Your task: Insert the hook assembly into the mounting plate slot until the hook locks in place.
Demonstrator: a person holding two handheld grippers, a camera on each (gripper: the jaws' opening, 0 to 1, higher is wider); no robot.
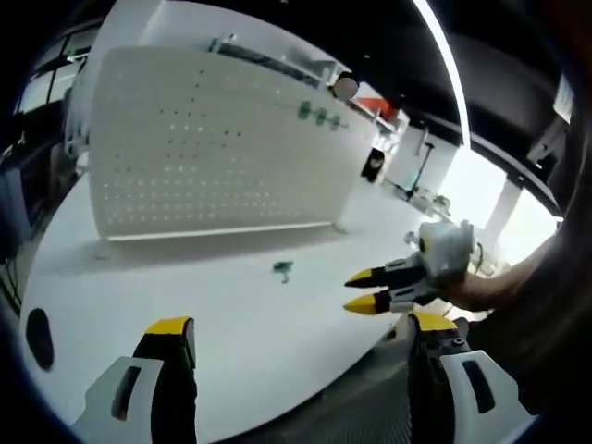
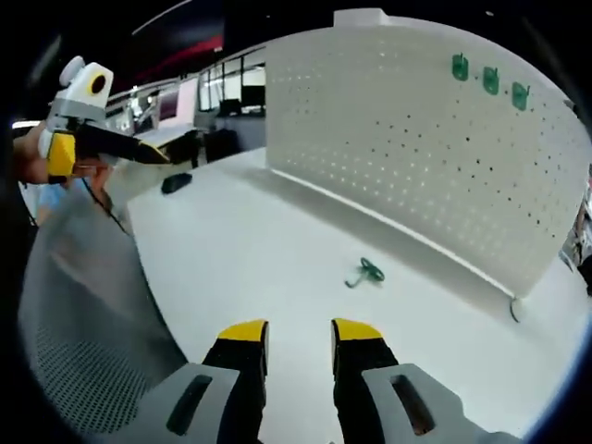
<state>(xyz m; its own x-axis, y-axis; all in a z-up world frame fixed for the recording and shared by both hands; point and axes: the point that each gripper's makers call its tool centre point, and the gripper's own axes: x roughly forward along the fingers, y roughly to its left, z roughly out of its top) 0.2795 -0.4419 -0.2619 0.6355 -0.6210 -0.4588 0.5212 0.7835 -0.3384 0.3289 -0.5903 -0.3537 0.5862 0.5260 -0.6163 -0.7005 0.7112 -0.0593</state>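
Small green metal hook (image 2: pixel 366 272) lies loose on the white tabletop (image 2: pixel 250 250), in front of the upright white perforated pegboard mounting plate (image 2: pixel 416 139) & apart from both grippers; 3 more green hooks (image 2: pixel 490 80) hang in a row near the plate's top edge. Left gripper (image 1: pixel 296 338), black w/ yellow tips, has jaws spread wide & empty above the table edge. Right gripper (image 2: pixel 299 333) has jaws nearly together w/ a narrow gap, nothing held, tips pointing toward the hook.

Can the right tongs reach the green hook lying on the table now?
Probably yes: the green hook lies alone on the white table, straight ahead of the open right tongs.
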